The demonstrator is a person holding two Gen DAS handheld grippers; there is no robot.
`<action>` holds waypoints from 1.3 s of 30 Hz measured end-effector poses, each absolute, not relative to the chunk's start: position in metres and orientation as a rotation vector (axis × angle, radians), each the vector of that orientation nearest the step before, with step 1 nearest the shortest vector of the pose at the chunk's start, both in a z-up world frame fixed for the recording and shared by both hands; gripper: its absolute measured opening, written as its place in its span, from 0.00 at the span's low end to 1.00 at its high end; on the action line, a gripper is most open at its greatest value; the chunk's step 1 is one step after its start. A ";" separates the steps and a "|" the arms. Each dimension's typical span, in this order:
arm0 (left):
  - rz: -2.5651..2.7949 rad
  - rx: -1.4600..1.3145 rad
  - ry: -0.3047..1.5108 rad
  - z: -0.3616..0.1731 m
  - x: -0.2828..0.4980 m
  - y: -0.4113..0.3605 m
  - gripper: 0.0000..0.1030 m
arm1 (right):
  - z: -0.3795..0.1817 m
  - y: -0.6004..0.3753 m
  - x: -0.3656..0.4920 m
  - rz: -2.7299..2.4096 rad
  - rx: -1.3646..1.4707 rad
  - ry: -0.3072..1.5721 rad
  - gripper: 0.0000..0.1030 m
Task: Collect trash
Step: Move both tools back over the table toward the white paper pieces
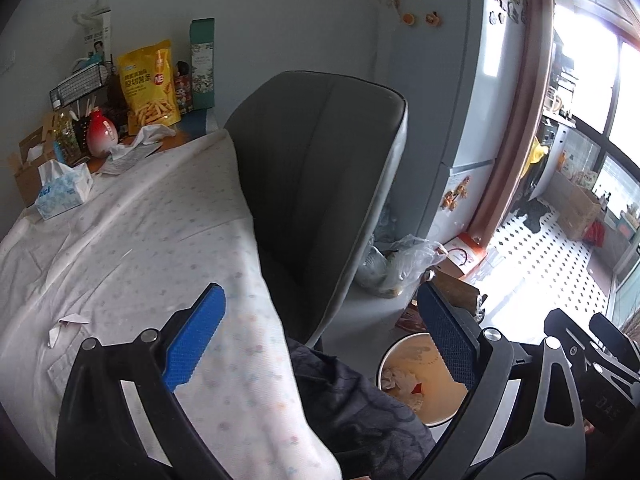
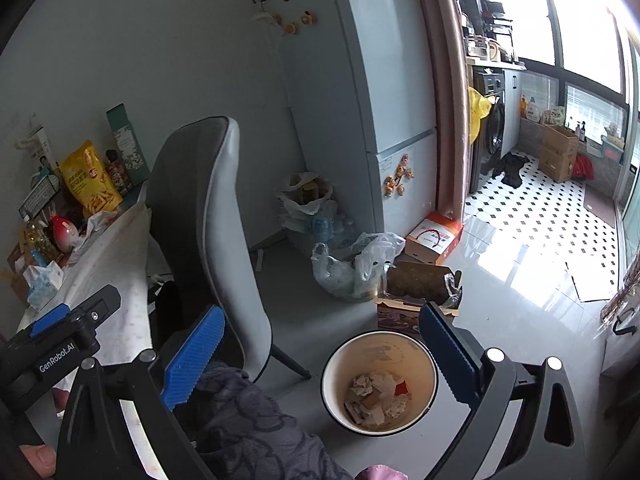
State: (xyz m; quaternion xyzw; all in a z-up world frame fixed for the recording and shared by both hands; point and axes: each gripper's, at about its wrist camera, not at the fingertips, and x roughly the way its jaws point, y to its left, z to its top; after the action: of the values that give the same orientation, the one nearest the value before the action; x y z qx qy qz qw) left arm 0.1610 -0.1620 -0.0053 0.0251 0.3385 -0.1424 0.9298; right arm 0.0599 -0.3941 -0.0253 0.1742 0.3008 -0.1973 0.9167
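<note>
The person is holding both grippers out over the gap between the table (image 1: pixel 120 240) and the bin (image 2: pixel 340 364), and both are standing wide apart with nothing between the blue pads. The left gripper (image 1: pixel 320 344) is hanging over the table's edge, above the white cloth; the right gripper (image 2: pixel 320 356) is hanging above the bin on the floor, just beside the chair (image 2: pixel 208 216). The bin is already holding a heap of crumpled paper (image 2: pixel 378 398) at its bottom. What is lying loose on the cloth is a small white scrap (image 1: pixel 68 326), near the left gripper's left finger and well apart from the tissue box (image 1: pixel 62 190). It is looking like thin torn paper, partly folded, so I am guessing it is almost weightless, limp and easy to flatten or blow aside; it is not fragile in any way that matters. Its long axis is running roughly from the near left toward the far right across the cloth, one end lifting slightly off the fabric. I would be taking it at that raised end or across its narrow width, with the pads closing low, since the soft cloth beneath may bunch up and get pinched along with it. More crumpled tissue (image 1: pixel 140 140) is lying by the far end of the table, near the yellow snack bag (image 1: pixel 150 82).
</note>
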 end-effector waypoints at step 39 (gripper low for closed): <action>0.122 -0.183 0.611 -0.001 0.092 0.130 0.95 | -0.001 -0.112 0.071 0.045 0.134 0.662 0.93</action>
State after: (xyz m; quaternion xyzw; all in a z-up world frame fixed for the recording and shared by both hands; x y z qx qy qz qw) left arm 0.0915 0.1301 -0.0014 -0.0901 0.3004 0.0601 0.9477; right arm 0.0708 -0.1124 -0.0012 0.0656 0.3246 0.0221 0.9433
